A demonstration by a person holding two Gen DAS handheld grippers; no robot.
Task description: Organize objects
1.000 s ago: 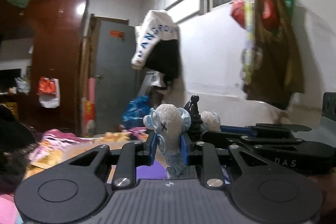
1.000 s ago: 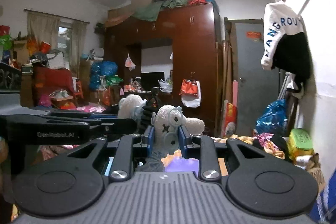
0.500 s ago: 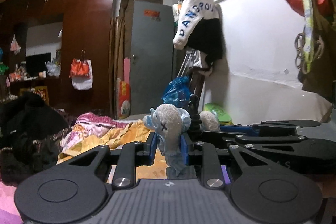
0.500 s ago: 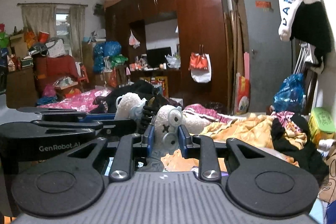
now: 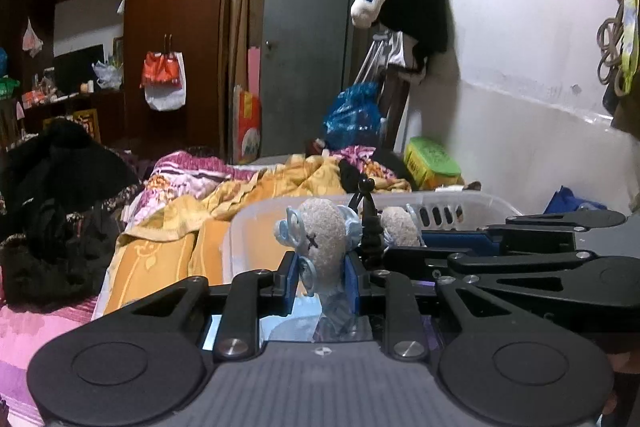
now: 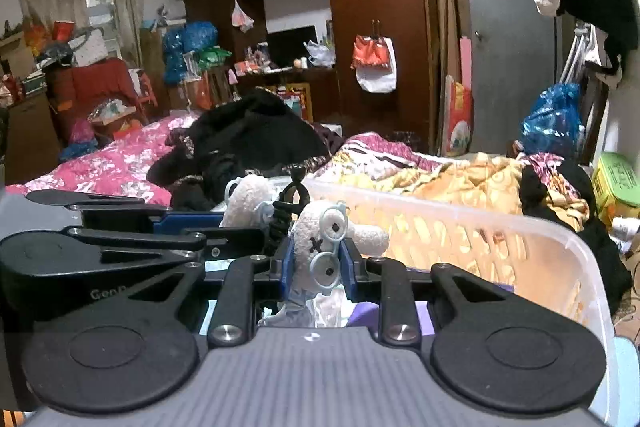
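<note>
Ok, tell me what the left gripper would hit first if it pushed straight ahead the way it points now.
Probably the far wall of the white plastic basket. The left gripper, jaws shut on a plush toy, points across the basket toward that slotted rim, with the orange blanket beyond. Depth is hard to judge here.

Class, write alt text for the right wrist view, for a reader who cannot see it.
The right gripper clamps a small white plush toy with pale blue glasses, held over a translucent plastic basket. To its left the left gripper holds a similar toy; behind lies a cluttered bed.
</note>
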